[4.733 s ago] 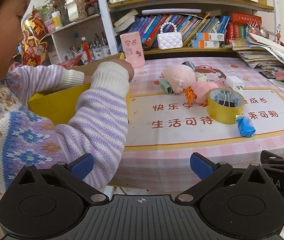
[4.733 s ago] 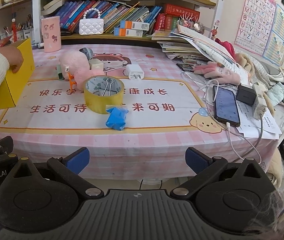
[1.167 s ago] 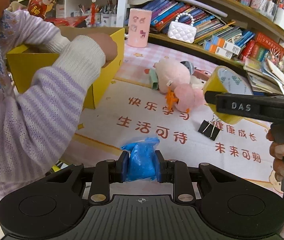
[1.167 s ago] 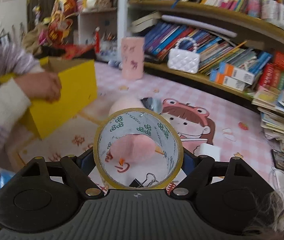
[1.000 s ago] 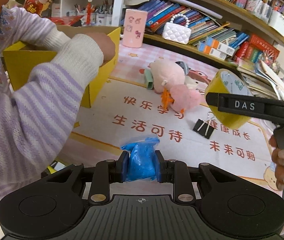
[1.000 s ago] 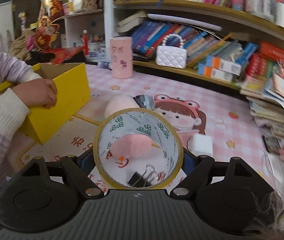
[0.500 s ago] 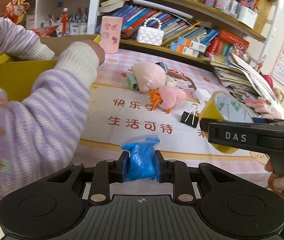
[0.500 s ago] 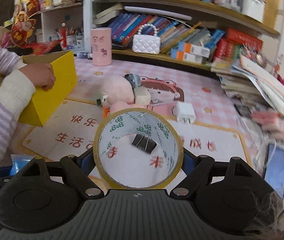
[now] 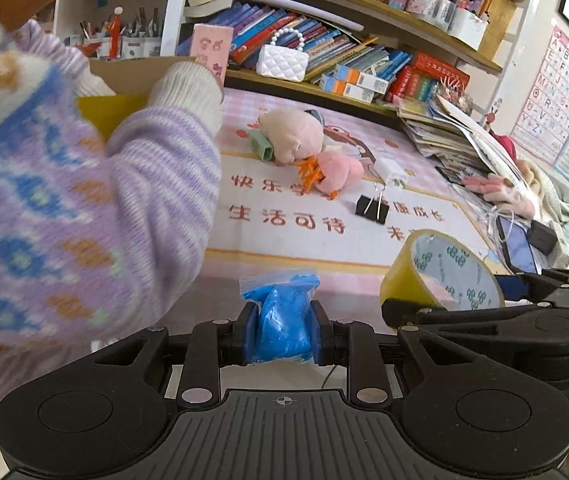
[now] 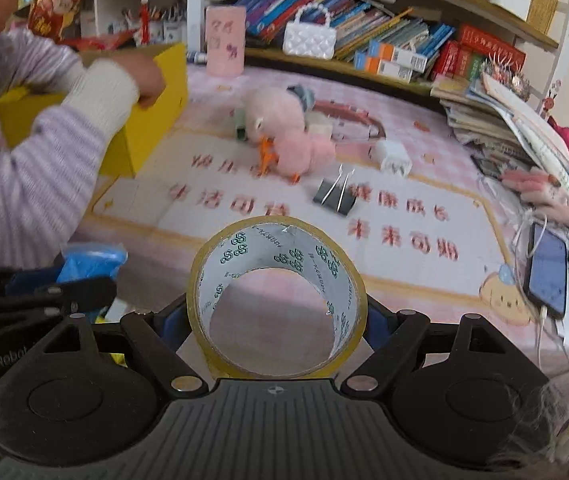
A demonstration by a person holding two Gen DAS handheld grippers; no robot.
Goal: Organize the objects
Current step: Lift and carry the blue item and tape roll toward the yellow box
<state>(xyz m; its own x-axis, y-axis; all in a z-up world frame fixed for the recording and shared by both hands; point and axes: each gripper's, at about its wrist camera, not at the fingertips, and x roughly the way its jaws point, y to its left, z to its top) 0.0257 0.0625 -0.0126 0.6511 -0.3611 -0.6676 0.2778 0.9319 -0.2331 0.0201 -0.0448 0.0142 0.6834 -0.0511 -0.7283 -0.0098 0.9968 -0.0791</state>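
Claws both loaded: left claw (image 9: 283, 334) pinches blue bag (image 9: 282, 320); right claw (image 10: 276, 320) clamps yellow tape roll (image 10: 277, 298), binder clip (image 10: 334, 196) at twelve o'clock on surface (image 10: 364, 256)

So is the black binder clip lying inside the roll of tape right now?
No, the binder clip lies on the table mat by itself, apart from the tape roll, which the right gripper holds up off the table.

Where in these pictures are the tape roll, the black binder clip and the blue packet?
tape roll (image 10: 220, 280): right wrist view, inner left wall.
black binder clip (image 9: 371, 208): left wrist view, black body.
blue packet (image 9: 280, 326): left wrist view, middle.
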